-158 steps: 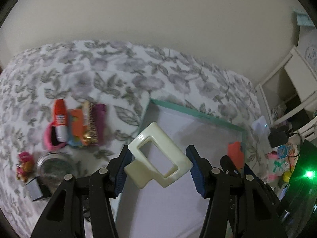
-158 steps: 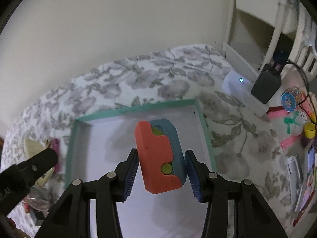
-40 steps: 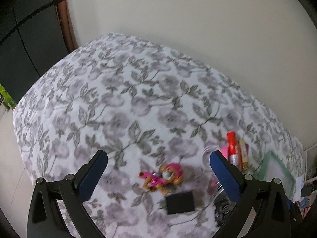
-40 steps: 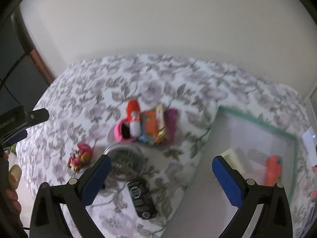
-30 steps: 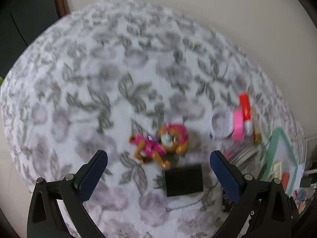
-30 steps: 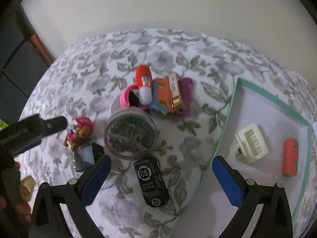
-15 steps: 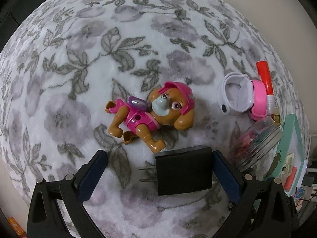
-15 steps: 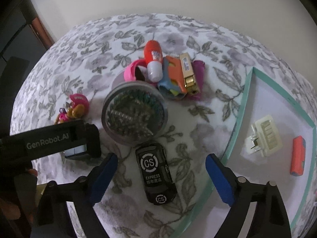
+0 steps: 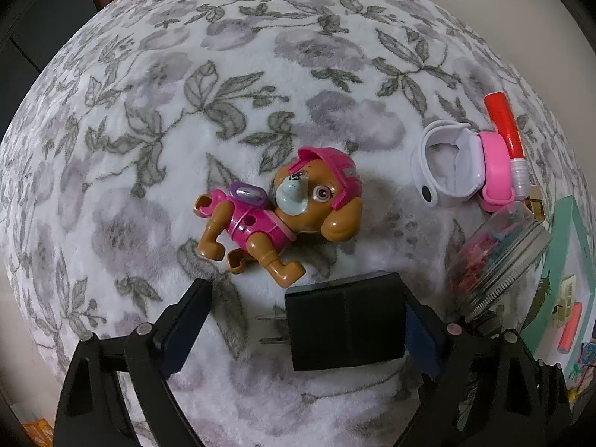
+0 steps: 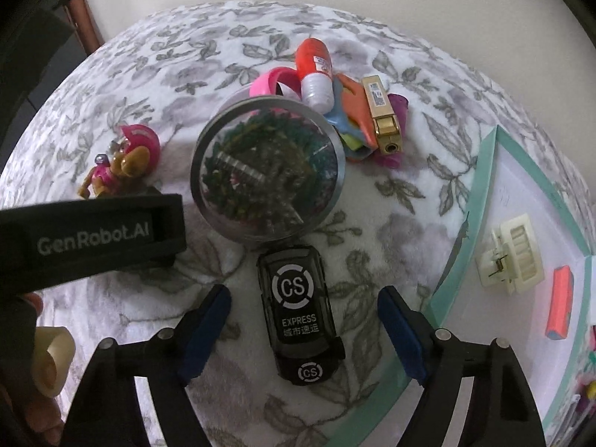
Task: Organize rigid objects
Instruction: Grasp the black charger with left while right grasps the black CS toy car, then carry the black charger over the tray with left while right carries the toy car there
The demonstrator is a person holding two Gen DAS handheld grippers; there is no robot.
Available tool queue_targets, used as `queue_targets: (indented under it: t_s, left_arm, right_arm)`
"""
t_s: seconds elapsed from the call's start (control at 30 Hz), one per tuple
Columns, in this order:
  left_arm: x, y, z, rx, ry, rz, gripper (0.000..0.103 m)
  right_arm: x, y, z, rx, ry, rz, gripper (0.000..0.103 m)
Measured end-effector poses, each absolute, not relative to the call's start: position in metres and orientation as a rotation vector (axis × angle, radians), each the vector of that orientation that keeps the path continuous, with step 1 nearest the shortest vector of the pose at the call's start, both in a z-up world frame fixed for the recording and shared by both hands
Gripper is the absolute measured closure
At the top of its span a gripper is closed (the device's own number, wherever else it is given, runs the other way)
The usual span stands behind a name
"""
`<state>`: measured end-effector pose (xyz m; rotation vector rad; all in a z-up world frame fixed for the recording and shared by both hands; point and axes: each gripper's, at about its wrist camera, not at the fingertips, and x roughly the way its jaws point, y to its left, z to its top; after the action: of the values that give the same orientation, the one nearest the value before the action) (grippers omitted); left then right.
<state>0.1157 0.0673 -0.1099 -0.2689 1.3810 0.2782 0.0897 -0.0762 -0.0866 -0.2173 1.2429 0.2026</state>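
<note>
Left gripper (image 9: pixel 305 320): jaws wide apart, low over the black plug adapter (image 9: pixel 344 320); the right pad looks to be touching its side, though the angle is poor. No grip made.

Right gripper (image 10: pixel 303 326): jaws apart, straddling the black toy car (image 10: pixel 298 311), touching neither side.

Done so far: cream clip (image 10: pixel 512 259) and orange block (image 10: pixel 560 301) lie inside the teal-rimmed tray (image 10: pixel 480 201).

Left on the floral blanket (image 9: pixel 223 74): adapter, car, pup figure (image 9: pixel 283 208), jar of clips (image 10: pixel 266 173), red glue stick (image 10: pixel 314 72), gold lighter (image 10: pixel 383 119), pink-and-white watch (image 9: pixel 458 165). Judging by the count, the task is well under half done.
</note>
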Motion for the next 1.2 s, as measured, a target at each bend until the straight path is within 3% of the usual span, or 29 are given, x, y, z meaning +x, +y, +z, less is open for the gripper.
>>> queue_targets:
  t_s: [0.13, 0.27, 0.33, 0.6, 0.7, 1.2]
  left_arm:
    - [0.117, 0.066, -0.106, -0.262, 1.378, 0.278, 0.015]
    - [0.117, 0.061, -0.097, -0.251, 1.364, 0.270, 0.034]
    - [0.118, 0.061, -0.094, -0.254, 1.365, 0.261, 0.034]
    - [0.110, 0.048, -0.090, -0.268, 1.359, 0.226, 0.035]
    - [0.103, 0.036, -0.088, -0.263, 1.361, 0.218, 0.035]
    - [0.091, 0.021, -0.086, -0.275, 1.345, 0.192, 0.035]
  right_arm:
    - [0.088, -0.075, -0.088, -0.224, 1.226, 0.205, 0.020]
    - [0.084, -0.074, -0.089, -0.221, 1.216, 0.197, 0.024]
    - [0.082, -0.074, -0.086, -0.184, 1.226, 0.222, 0.041]
    - [0.075, -0.075, -0.082, -0.144, 1.226, 0.170, 0.050]
    - [0.073, -0.077, -0.079, -0.112, 1.226, 0.140, 0.060]
    - [0.072, -0.111, -0.061, 0.146, 1.225, 0.166, 0.065]
